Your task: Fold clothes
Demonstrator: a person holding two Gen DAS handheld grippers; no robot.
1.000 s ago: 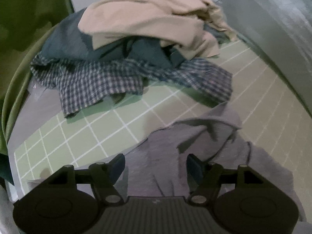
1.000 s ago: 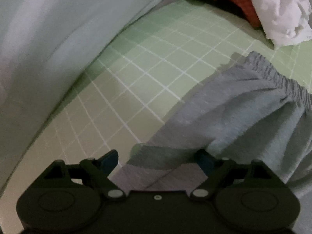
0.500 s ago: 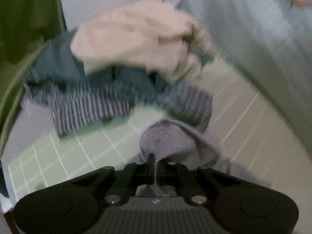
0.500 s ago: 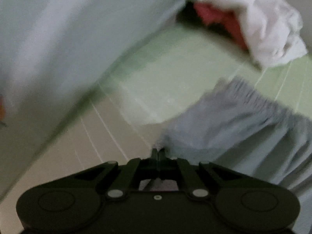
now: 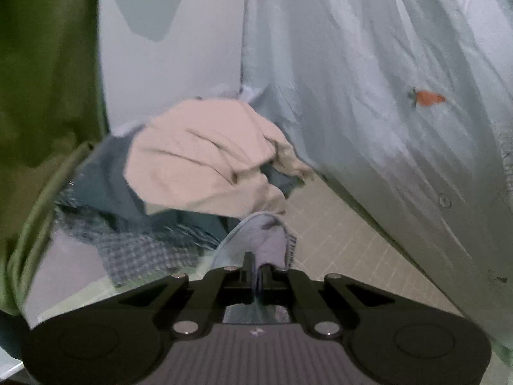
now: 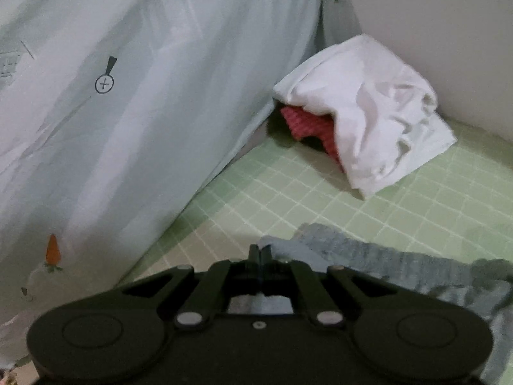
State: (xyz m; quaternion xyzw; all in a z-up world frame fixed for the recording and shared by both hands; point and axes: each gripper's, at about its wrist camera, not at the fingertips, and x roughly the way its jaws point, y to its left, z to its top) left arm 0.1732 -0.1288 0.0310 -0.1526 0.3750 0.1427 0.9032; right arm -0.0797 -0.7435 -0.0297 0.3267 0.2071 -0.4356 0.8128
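Grey jersey: the grey garment point(image 6: 400, 266) is soft knit with a gathered, elastic-looking band along the edge seen in the right wrist view; it looks like shorts or trousers, though the cut cannot be told for sure.
Where it is: partly lifted off the green grid mat point(image 6: 320, 192), held at two points, the rest trailing down to the right of the right gripper.
Left gripper point(image 5: 257, 271): its fingers are closed nearly together on a fold of the grey cloth, which bulges up in a loop just beyond the tips.
Right gripper point(image 6: 260, 253): its fingers are pressed together on an edge of the same garment, next to the gathered band.
Why two holds: my reading is that pinching two separate points lets the cloth hang or be stretched flat between them, which a fold needs.
Stage: the pictures do not settle whether this is a lift to spread the garment out or a carry of one edge over for a fold.
Mat: its grid probably serves as a guide for squaring edges.
Left pile: a beige garment point(image 5: 198, 160) sits on top of a dark blue garment point(image 5: 102, 189) and a checked shirt point(image 5: 141, 250), all rumpled, just beyond the left gripper.
Right pile: a white garment point(image 6: 368, 122) lies over a red cloth point(image 6: 307, 125) in the far corner, well apart from the grey one.
Backdrop: a pale printed sheet point(image 6: 144, 96) with small carrots hangs behind the mat.
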